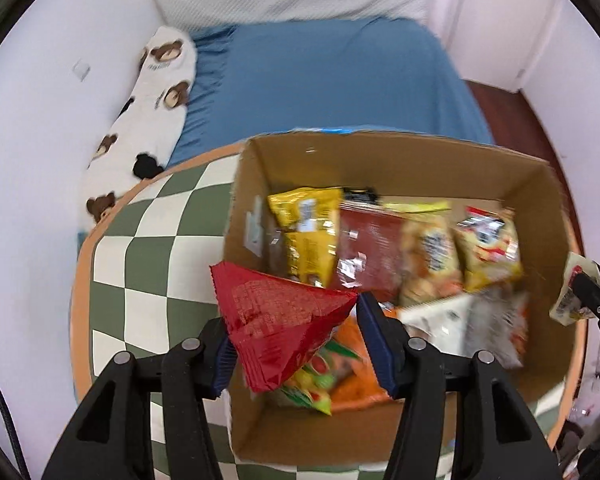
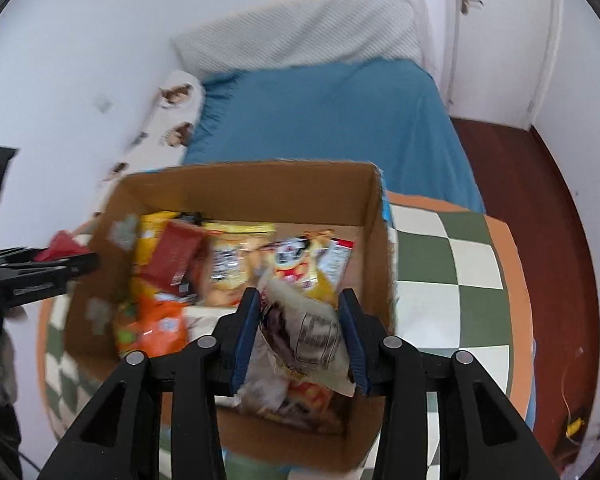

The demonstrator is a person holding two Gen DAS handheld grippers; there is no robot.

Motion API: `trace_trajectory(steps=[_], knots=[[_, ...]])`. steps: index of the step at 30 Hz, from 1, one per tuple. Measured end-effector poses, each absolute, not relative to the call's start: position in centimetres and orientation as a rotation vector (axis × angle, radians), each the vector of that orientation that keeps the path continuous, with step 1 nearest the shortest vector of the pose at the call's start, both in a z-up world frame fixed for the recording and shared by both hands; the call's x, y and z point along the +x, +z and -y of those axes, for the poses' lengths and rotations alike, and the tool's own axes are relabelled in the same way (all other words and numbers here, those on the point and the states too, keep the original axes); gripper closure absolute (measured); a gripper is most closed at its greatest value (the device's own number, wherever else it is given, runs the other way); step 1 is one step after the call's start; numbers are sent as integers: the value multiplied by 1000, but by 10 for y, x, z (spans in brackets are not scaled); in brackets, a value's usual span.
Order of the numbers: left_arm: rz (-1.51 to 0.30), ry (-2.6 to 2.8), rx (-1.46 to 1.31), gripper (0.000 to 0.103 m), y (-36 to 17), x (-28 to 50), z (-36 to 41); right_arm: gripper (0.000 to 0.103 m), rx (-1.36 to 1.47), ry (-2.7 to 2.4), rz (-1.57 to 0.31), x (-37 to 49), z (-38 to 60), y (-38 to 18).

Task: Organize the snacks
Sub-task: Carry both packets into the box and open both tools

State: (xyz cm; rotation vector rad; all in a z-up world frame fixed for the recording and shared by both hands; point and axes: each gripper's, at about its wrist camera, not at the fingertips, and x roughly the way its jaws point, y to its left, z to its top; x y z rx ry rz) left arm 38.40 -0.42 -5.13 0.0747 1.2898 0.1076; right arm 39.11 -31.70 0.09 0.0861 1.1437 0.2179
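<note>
- One cardboard box (image 1: 380, 152) is seen.
- One checkered table (image 1: 148, 248) is seen.
- Two grippers are seen, the left gripper (image 1: 296, 344) and the right gripper (image 2: 300, 340).
- One bear-print pillow (image 1: 152, 92) is seen.

wrist views, close above box (image 1: 380, 152) (shared)

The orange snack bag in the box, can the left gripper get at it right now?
Probably not yet: the left gripper is shut on the red packet, which hangs right above the orange bag in the cardboard box. Otherwise the box's open top leaves the way free.
</note>
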Motion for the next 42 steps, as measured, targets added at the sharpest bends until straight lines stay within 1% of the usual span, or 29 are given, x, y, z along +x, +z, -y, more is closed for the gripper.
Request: trace_trajectory(steps=[1, 2, 3, 4, 5, 6, 13, 15, 16, 23, 28, 34, 42], knots=[[-1309, 124, 70, 41, -57, 390, 0, 53, 97, 202, -1160, 395, 319, -7], [-1332, 127, 59, 35, -63, 395, -2, 27, 97, 171, -1178, 400, 322, -13], [-1349, 109, 29, 31, -69, 399, -4, 14, 94, 153, -1190, 405, 323, -15], [-1355, 109, 17, 22, -72, 400, -4, 5, 106, 153, -1201, 409, 324, -18], [-1357, 107, 8, 14, -74, 400, -5, 5, 108, 152, -1203, 408, 325, -20], [-1350, 99, -6, 13, -75, 400, -4, 5, 98, 140, -1209, 410, 324, -20], [-1323, 59, -66, 12, -74, 393, 4, 4, 25, 134, -1230, 402, 315, -16], [-1316, 54, -48, 6, -73, 391, 8, 4, 12, 133, -1231, 398, 312, -15], [-1315, 53, -35, 0, -72, 388, 12, 4, 12, 132, -1236, 396, 311, -15], [-1303, 27, -43, 0, -66, 369, 20, 4, 28, 124, -1262, 381, 310, -19], [-1277, 26, -46, 0, -54, 354, 24, 4, 30, 114, -1251, 369, 311, -12], [-1216, 14, -65, 0, -30, 329, 26, 4, 31, 121, -1194, 345, 309, 19], [-1107, -1, -52, 0, 11, 269, 31, 4, 32, 136, -1085, 283, 307, 70]])
